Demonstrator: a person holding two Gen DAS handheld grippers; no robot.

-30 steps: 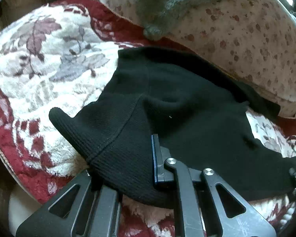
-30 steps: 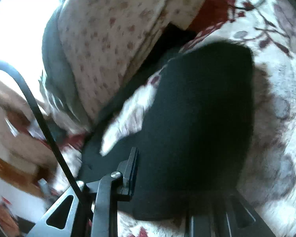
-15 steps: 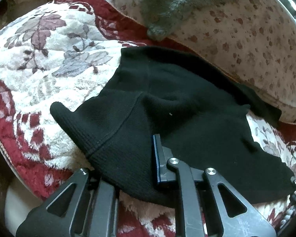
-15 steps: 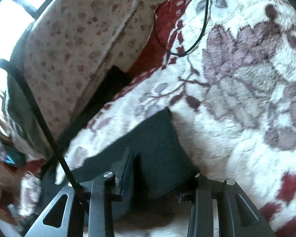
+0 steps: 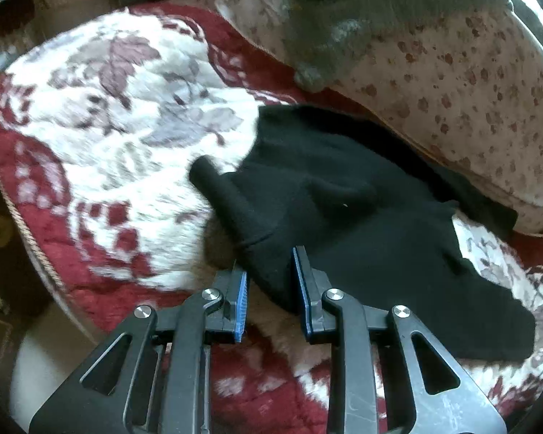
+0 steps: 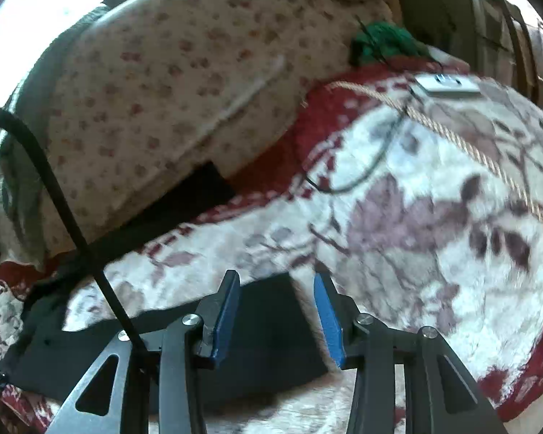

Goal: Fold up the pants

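Black pants (image 5: 362, 224) lie on my blanket (image 5: 101, 137); left tool (image 5: 269, 291) and right tool (image 6: 277, 320) just opening, pads clear of the cloth between them

A home, most likely a living room or bedroom. A plush red-and-white floral blanket (image 5: 119, 152) covers a soft seat or bed across most of both views. A flower-print cushion (image 6: 170, 83) rises behind it, upper left in the right wrist view, with a grey knit (image 5: 329, 29) draped over it.
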